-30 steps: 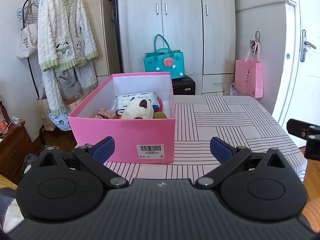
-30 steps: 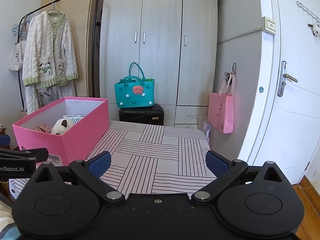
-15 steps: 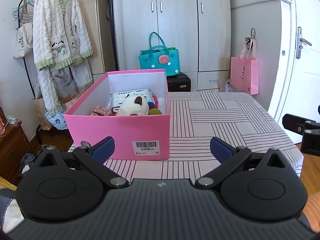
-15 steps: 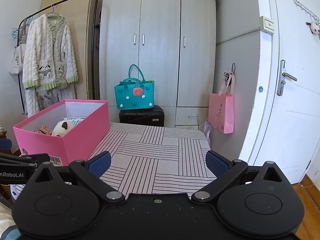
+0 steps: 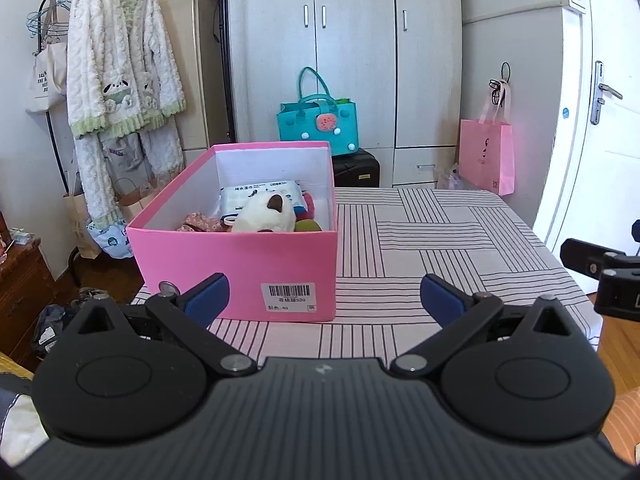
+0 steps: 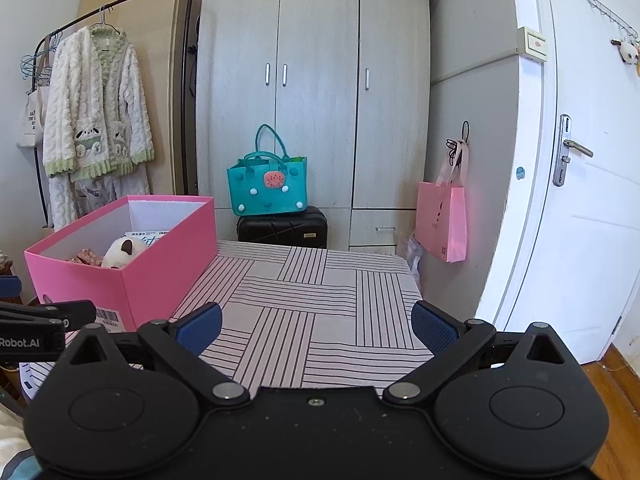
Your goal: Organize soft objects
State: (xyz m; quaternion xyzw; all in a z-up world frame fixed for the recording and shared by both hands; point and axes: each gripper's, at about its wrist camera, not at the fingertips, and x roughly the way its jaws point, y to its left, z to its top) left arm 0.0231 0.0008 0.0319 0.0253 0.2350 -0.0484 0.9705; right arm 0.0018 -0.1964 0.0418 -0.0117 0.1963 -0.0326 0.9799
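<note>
Since a second ago both grippers have drawn back a little from the pink box [image 5: 236,264], which now sits lower and smaller in view. The box stands at the table's [image 5: 440,240] left edge, holding a plush toy [image 5: 264,216] and a wipes pack [image 5: 260,194]. The left gripper [image 5: 325,296] and right gripper [image 6: 316,322] hover with jaws wide, holding nothing.

left tongs [image 5: 324,300] farther from pink box [image 5: 236,268]

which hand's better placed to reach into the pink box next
Left, probably. The left tongs are open and face the pink box head-on, the plush toy straight ahead. The right tongs, also open, face bare tablecloth, with the box off to their left.
</note>
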